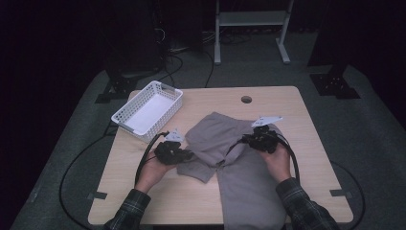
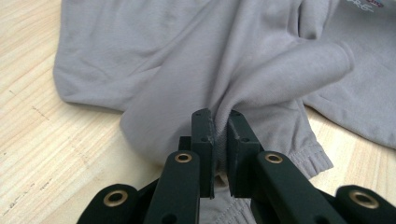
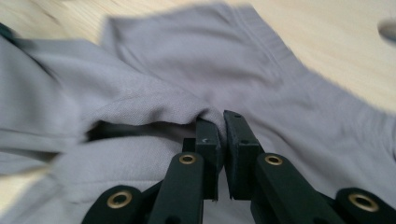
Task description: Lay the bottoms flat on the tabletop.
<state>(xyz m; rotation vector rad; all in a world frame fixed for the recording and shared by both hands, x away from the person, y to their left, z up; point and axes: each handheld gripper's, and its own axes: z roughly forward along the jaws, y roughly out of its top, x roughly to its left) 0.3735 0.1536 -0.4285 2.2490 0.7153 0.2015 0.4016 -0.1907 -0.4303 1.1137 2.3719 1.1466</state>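
Note:
A grey garment [image 1: 225, 139], seemingly sweatpants, lies crumpled on the wooden table [image 1: 282, 103], one leg hanging over the near edge. My left gripper [image 1: 188, 154] is at its left side, by an elastic cuff [image 2: 310, 156]. In the left gripper view the left gripper [image 2: 220, 119] is shut on a raised fold of the grey garment [image 2: 163, 56]. My right gripper [image 1: 249, 139] rests on the garment's right part. In the right gripper view the right gripper [image 3: 222, 122] is shut on a lifted fold of the garment [image 3: 289, 93]; this view is blurred.
A white plastic basket [image 1: 125, 113] stands empty at the table's far left corner. A round hole [image 1: 246, 99] sits in the tabletop near the far edge. Cables trail from both grippers; one loops off the left side. A metal frame stands on the floor beyond.

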